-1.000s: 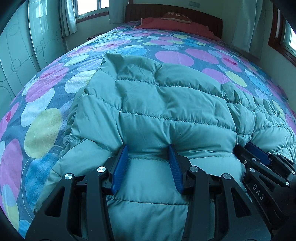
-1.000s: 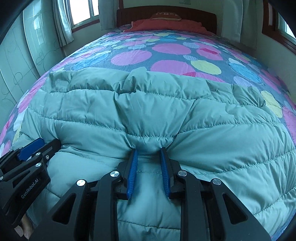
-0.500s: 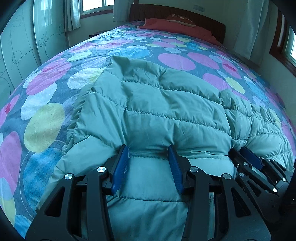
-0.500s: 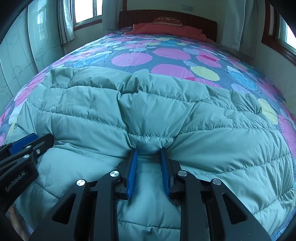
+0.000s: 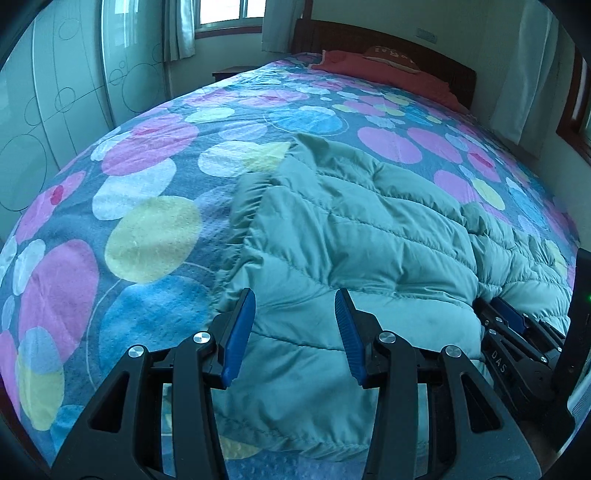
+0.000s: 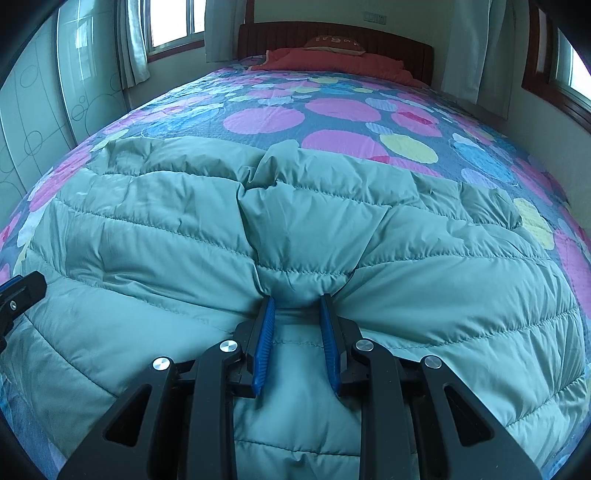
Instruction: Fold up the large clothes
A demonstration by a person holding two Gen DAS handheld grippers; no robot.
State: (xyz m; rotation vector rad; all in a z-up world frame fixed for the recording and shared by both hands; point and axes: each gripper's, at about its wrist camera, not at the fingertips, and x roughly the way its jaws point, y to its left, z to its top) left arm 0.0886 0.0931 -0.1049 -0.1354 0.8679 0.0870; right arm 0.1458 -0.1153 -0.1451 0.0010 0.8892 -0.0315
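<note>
spotted bedspread (image 6: 343, 110) | teal down jacket (image 6: 303, 229) on it | wooden headboard (image 6: 332, 31) | curtained windows

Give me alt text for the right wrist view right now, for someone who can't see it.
The right gripper pinches a bunched fold of a teal quilted down jacket spread across a bed with a polka-dot bedspread. The left gripper shows at the left edge. At the far end are a red pillow and a dark wooden headboard.
</note>
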